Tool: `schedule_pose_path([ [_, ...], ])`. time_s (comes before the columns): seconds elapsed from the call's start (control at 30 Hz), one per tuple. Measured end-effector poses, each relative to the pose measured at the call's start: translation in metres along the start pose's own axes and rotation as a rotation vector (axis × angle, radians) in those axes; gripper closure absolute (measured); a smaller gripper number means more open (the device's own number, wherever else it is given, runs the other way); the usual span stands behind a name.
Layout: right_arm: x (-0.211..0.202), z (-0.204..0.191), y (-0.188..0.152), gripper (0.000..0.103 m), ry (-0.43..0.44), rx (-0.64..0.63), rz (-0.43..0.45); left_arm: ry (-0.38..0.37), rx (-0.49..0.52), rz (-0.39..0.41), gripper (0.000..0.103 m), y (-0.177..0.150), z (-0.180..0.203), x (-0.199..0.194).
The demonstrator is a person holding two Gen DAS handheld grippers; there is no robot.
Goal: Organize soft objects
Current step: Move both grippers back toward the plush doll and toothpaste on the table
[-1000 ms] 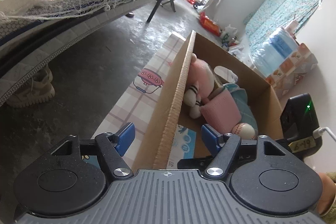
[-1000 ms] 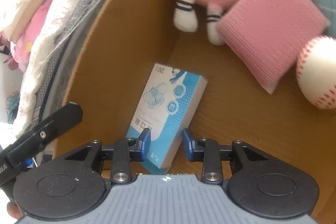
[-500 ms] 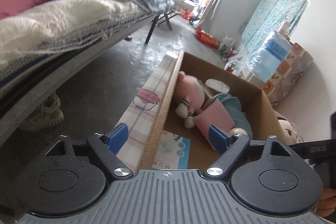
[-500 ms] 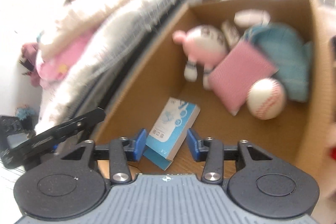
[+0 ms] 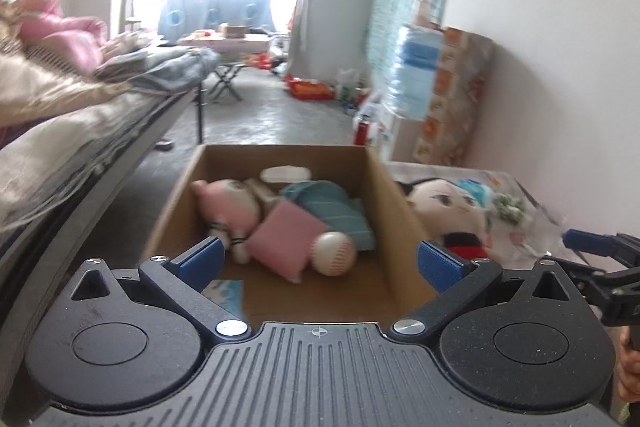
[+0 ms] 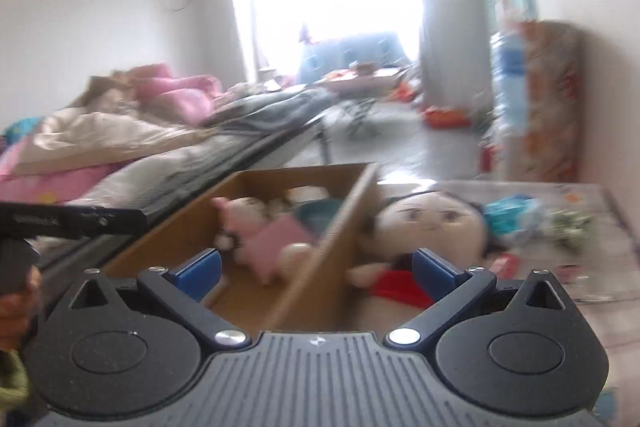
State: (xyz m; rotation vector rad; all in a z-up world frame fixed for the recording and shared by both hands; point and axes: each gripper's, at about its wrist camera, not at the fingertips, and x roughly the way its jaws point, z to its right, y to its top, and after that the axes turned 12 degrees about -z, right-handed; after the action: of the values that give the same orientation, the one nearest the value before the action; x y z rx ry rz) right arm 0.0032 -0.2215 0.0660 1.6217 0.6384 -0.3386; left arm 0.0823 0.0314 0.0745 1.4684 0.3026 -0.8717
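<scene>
The cardboard box (image 5: 384,203) sits on the floor (image 5: 256,115) in front of you, open at the top. Inside it lie a pink plush (image 5: 230,205), a pink cloth (image 5: 286,241), a teal cloth (image 5: 332,205), a white ball (image 5: 334,253) with red stitching, and a blue and white packet (image 5: 226,293) flat on the box floor at the near left corner. Just outside the box's right wall lies a doll (image 5: 444,209) with dark hair and a red top, touching the cardboard; it rests on a clear plastic sheet (image 5: 520,187).

Your left tool (image 5: 319,263) has its jaws spread wide, having just been opening, and nothing is between them; it hangs above the near end of the box without touching it. Your right tool (image 6: 316,269) has likewise just been opening to a wide spread and holds nothing; in its view the box's right wall runs between its fingers, with the doll behind the right one.

To the left, the bed (image 5: 80,131) edge runs close along the box, leaving a narrow strip of floor. To the right, the sheet and doll fill the space up to the wall (image 5: 560,67). Beyond the box's far end the floor is open toward the window.
</scene>
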Motion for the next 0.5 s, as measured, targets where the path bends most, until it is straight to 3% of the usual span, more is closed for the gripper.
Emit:
schedule_pose_path([
  [0.13, -0.019, 0.029, -0.021, 0.000, -0.086, 0.051, 0.031, -0.048, 0.088, -0.007, 0.000, 0.005, 0.042, 0.011],
  [0.5, -0.042, 0.115, -0.067, 0.000, -0.116, 0.227, 0.080, -0.106, 0.255, -0.061, 0.000, 0.019, 0.152, 0.043],
])
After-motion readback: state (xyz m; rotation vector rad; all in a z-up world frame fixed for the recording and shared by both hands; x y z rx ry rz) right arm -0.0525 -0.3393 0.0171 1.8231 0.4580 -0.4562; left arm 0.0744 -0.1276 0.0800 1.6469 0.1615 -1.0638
